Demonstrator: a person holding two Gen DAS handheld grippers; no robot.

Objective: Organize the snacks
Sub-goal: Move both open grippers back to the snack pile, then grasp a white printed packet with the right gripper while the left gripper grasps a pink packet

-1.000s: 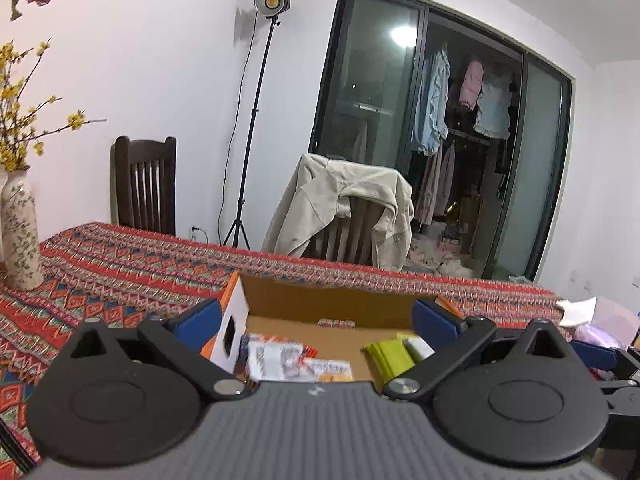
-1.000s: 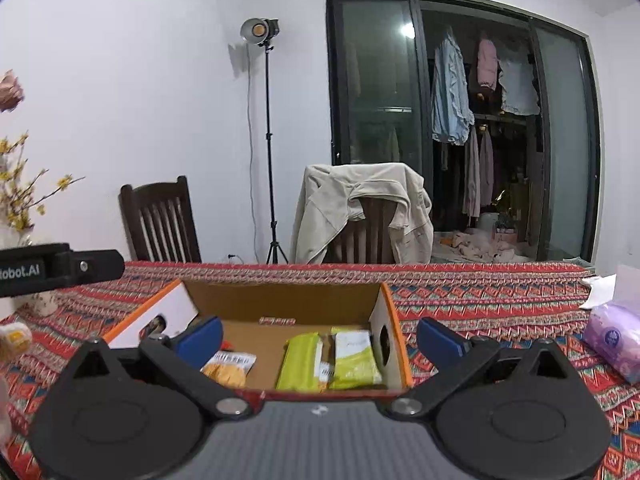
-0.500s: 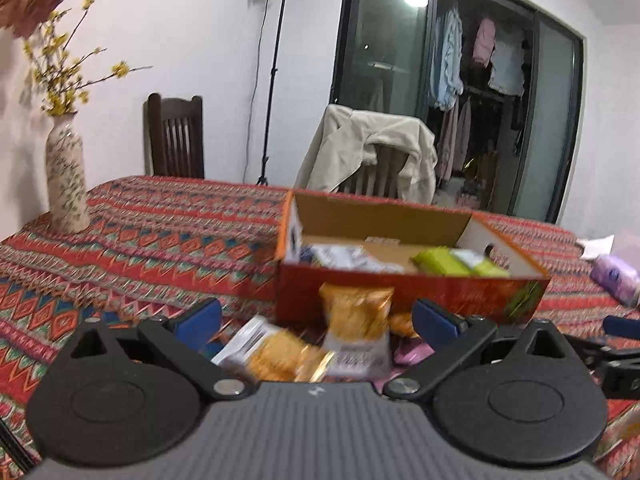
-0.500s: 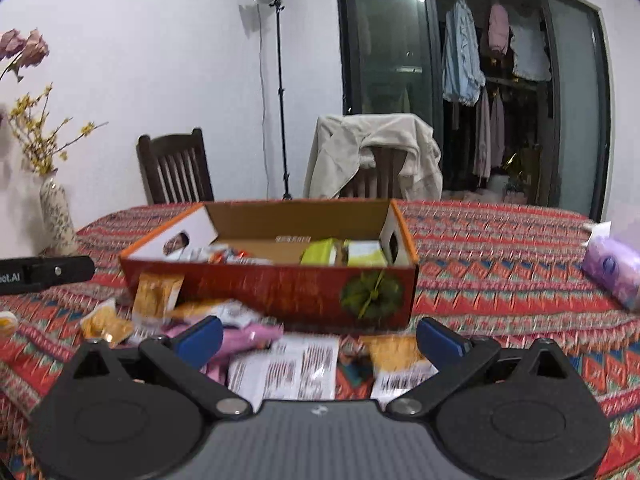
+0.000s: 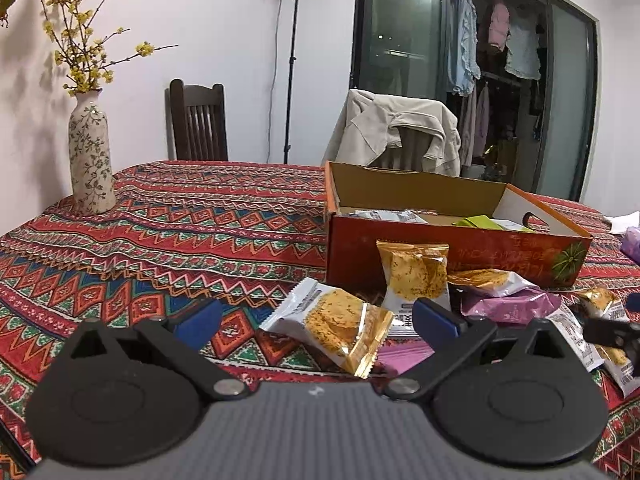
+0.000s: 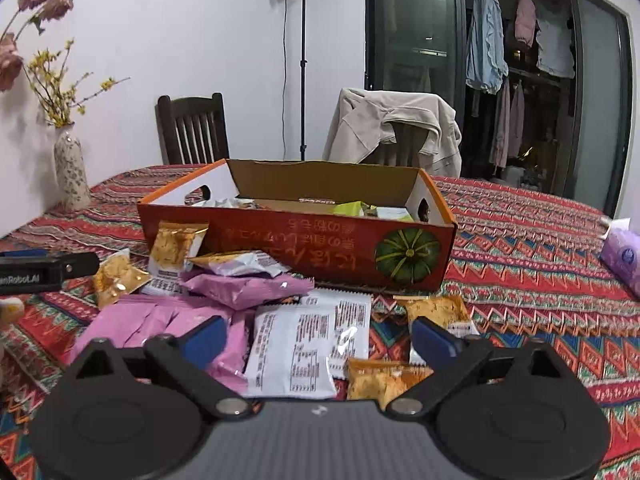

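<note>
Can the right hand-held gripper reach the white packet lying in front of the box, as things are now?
Probably yes. The right hand-held gripper is open, and the white packet lies flat between its fingers, on top of the pile, before the box. Nothing covers it.

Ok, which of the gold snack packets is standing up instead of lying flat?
The gold packet propped upright against the front wall of the orange box. The other gold packets lie flat or slumped on the tablecloth, like the one between the left gripper's fingers.
</note>
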